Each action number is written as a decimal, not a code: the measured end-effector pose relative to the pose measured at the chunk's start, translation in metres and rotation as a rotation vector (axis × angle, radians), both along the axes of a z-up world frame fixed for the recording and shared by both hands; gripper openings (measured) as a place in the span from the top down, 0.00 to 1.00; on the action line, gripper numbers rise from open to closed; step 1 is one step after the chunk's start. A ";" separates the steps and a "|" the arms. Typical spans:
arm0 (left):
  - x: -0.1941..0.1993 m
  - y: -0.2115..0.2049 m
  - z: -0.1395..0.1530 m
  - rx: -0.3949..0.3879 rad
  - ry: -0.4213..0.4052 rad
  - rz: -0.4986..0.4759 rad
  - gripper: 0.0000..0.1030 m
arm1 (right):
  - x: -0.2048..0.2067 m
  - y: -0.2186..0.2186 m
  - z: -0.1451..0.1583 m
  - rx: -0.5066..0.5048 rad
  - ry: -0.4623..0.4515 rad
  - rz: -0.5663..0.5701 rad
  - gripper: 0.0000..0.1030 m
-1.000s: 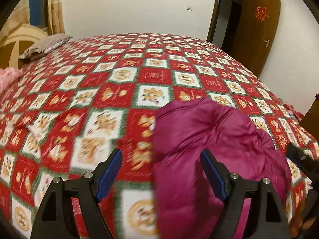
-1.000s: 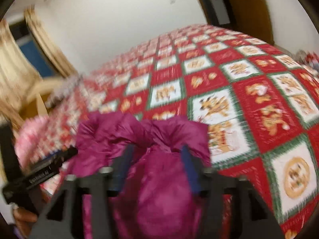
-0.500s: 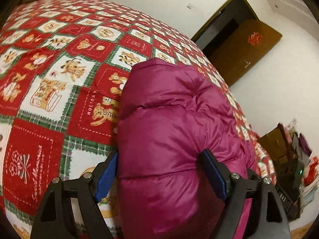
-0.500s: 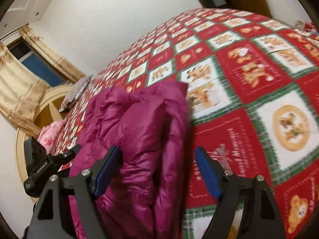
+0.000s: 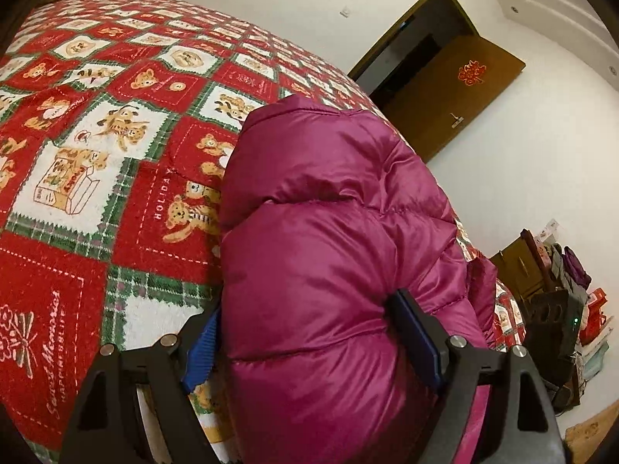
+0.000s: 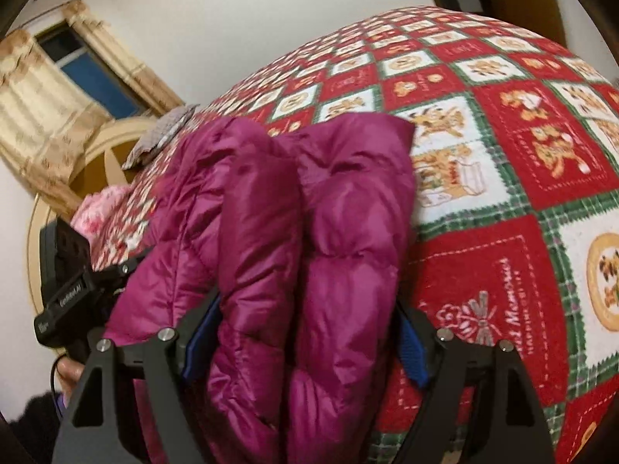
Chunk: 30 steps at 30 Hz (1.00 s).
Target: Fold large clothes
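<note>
A magenta puffer jacket [image 5: 332, 239] lies folded in a thick bundle on the red patchwork bedspread [image 5: 96, 162]. My left gripper [image 5: 309, 332] is wide open, its blue pads on either side of the bundle's near end. In the right wrist view the jacket [image 6: 301, 224] shows as two puffy folds side by side. My right gripper [image 6: 305, 332] is also wide open and straddles those folds. The left gripper's body [image 6: 65, 301] shows at the left edge of the right wrist view.
A brown door [image 5: 452, 92] stands open beyond the bed's far side. A cluttered wooden stand [image 5: 557, 282] is at the right. A pillow [image 6: 162, 131], pink cloth [image 6: 104, 208], a round headboard and curtains sit at the bed's head.
Both grippers have moved in closer around the folded jacket, which now fills the gap between each pair of fingers. The right gripper's fingers were closer together one second ago and have opened.
</note>
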<state>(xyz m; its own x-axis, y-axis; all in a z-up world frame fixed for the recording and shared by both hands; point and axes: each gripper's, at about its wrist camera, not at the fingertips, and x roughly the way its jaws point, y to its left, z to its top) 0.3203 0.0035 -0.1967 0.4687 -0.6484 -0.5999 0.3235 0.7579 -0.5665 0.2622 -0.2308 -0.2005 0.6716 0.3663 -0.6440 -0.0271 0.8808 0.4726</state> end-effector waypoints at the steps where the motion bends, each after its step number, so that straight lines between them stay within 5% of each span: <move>1: 0.002 -0.002 0.000 0.011 -0.003 0.000 0.20 | 0.000 0.000 -0.001 -0.010 0.001 0.004 0.21; 7: 0.003 -0.007 0.001 0.056 -0.018 -0.014 0.23 | 0.005 0.015 0.000 -0.089 0.011 -0.002 0.23; 13: -0.015 -0.007 0.008 0.053 -0.014 -0.025 0.36 | -0.005 0.030 0.007 -0.093 0.034 0.032 0.53; 30: -0.085 -0.001 0.036 -0.002 -0.036 -0.047 0.37 | -0.080 0.050 0.030 -0.053 0.009 0.009 0.68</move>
